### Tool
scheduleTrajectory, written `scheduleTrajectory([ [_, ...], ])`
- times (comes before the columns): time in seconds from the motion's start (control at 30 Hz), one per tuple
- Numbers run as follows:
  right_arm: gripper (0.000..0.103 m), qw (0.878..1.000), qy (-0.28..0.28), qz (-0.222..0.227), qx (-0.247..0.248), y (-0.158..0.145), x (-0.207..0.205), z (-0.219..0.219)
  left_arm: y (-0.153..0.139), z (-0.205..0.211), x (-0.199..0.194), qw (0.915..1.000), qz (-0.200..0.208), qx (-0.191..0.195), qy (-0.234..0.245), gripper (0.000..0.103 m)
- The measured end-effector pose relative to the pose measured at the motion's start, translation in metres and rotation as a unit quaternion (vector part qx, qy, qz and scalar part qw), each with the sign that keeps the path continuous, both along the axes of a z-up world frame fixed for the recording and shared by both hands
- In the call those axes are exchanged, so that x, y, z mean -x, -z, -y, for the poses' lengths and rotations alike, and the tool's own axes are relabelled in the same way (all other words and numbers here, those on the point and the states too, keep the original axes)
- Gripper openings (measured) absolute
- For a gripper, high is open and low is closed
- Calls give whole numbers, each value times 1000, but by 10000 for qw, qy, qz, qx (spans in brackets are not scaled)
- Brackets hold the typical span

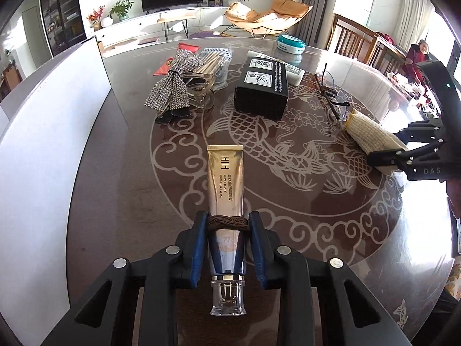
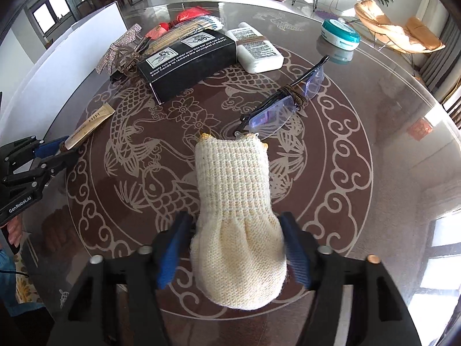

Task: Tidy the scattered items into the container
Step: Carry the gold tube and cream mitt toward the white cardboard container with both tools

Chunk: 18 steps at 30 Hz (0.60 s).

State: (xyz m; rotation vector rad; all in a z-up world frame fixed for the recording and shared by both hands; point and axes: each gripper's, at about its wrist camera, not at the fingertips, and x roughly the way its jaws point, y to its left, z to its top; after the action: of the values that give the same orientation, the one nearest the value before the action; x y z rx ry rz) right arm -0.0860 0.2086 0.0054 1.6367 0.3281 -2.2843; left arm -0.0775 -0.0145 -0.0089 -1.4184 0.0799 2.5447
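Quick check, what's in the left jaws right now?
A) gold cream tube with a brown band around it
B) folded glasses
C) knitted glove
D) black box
A: the left gripper has its jaws closed on the gold cream tube at the brown band; the knitted glove sits in the right gripper.

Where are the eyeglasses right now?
The eyeglasses lie folded on the glass table, just beyond the far end of the knitted glove held in the right claw, with the black box to their left in the right wrist view.
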Motion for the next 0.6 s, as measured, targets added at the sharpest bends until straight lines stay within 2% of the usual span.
scheduleTrajectory([
  [0.07,41,9999,-60,117,79,-6,-4,2,-2,2,-16,9999,-28,-148,13,29],
  [0.13,41,9998,-198,-48,-86,-16,-15,9,-9,3,-31,9996,-92,-271,1,29],
  [0.23,41,9995,-242,-218,30,-34,-32,14,-22,7,-49,9987,-250,-449,-73,29],
  [0.33,41,9991,-318,-239,-171,-34,-43,24,-35,18,-63,9969,-392,-659,-181,29],
  [0.43,41,9986,-405,-227,-254,-34,-50,34,-44,26,-67,9960,-488,-706,-265,29],
  [0.6,41,9985,-427,-320,-71,-38,-57,44,-39,47,-77,9955,-415,-764,-380,28],
])
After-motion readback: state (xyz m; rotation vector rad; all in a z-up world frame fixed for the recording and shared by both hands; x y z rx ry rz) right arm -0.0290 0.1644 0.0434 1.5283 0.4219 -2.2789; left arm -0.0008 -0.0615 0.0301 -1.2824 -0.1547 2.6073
